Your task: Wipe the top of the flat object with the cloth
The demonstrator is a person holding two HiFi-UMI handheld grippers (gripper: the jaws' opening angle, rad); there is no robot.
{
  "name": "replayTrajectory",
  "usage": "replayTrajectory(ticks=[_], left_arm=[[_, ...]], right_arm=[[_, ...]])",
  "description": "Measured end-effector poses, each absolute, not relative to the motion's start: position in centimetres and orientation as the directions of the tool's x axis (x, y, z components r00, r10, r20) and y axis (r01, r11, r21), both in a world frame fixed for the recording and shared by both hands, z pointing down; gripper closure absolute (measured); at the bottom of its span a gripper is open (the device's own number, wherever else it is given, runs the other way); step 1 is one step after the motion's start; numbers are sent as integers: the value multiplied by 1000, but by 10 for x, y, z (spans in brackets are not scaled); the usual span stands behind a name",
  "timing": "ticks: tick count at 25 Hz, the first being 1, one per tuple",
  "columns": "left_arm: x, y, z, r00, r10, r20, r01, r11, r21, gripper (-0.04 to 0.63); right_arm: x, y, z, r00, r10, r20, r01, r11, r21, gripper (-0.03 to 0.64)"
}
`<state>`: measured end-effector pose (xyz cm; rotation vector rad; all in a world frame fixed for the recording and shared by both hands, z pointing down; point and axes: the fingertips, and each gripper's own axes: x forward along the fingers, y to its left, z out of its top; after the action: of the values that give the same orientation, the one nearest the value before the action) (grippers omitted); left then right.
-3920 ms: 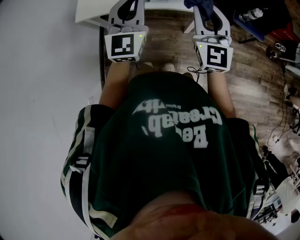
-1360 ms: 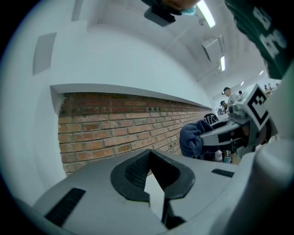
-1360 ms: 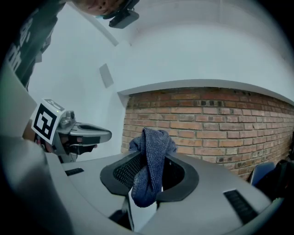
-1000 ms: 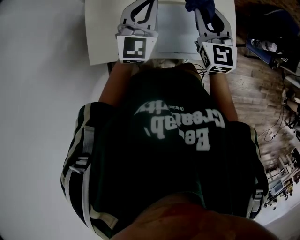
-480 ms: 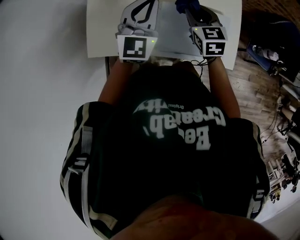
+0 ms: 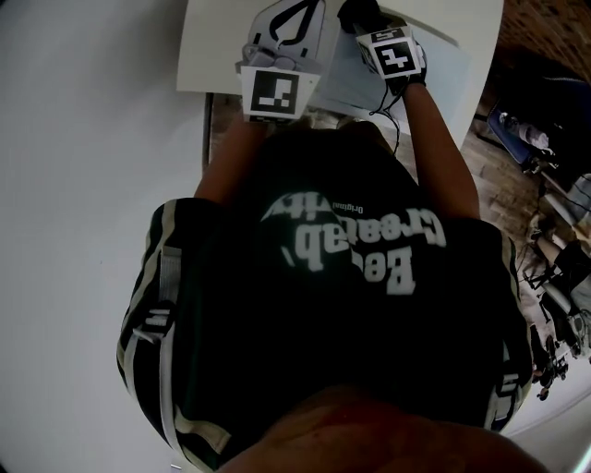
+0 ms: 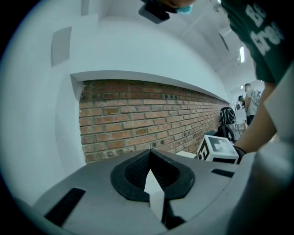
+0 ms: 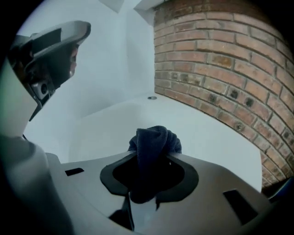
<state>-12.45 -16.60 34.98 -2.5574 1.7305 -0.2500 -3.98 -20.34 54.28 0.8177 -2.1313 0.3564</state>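
Observation:
A dark blue cloth (image 8: 154, 143) is bunched between the jaws of my right gripper (image 8: 152, 160), which is shut on it. In the head view the cloth (image 6: 358, 13) and right gripper (image 6: 367, 22) hang over a pale flat panel (image 6: 353, 81) lying on the white table (image 6: 211, 48). In the right gripper view that white surface (image 8: 138, 123) stretches ahead just below the cloth; I cannot tell whether they touch. My left gripper (image 6: 297, 9) is at the panel's left side, jaws shut. Its own view (image 7: 152, 178) faces a brick wall, with only a thin white sliver in the jaw slot.
A brick wall (image 7: 138, 114) runs behind the table, meeting a white wall (image 8: 115, 64) at the corner. Wooden floor with bags and cables (image 6: 540, 166) lies to the right. My green-shirted torso (image 6: 342, 277) fills the lower head view and the table's near edge (image 6: 240, 90).
The table has come further into view. My right gripper has swung left and forward over the panel with the cloth, its marker cube turning. The left gripper has barely moved.

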Motion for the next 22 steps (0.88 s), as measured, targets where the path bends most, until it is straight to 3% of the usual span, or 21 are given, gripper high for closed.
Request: replayTrajectory(ticks=[7, 11, 17, 22], left_arm=[[-127, -158, 362, 345, -929, 132, -926, -360, -114, 594], [-122, -162, 362, 352, -927, 127, -925, -365, -107, 594], [-118, -169, 360, 354, -924, 147, -920, -372, -122, 594], [-108, -172, 355, 373, -916, 148, -909, -393, -140, 594]], right_arm=[[-42, -207, 556, -509, -391, 767, -665, 744, -62, 522], [-42, -200, 546, -503, -409, 761, -662, 748, -36, 522], [-56, -173, 538, -533, -377, 757, -553, 833, 26, 522], [-18, -195, 535, -464, -454, 761, -618, 781, 89, 523]])
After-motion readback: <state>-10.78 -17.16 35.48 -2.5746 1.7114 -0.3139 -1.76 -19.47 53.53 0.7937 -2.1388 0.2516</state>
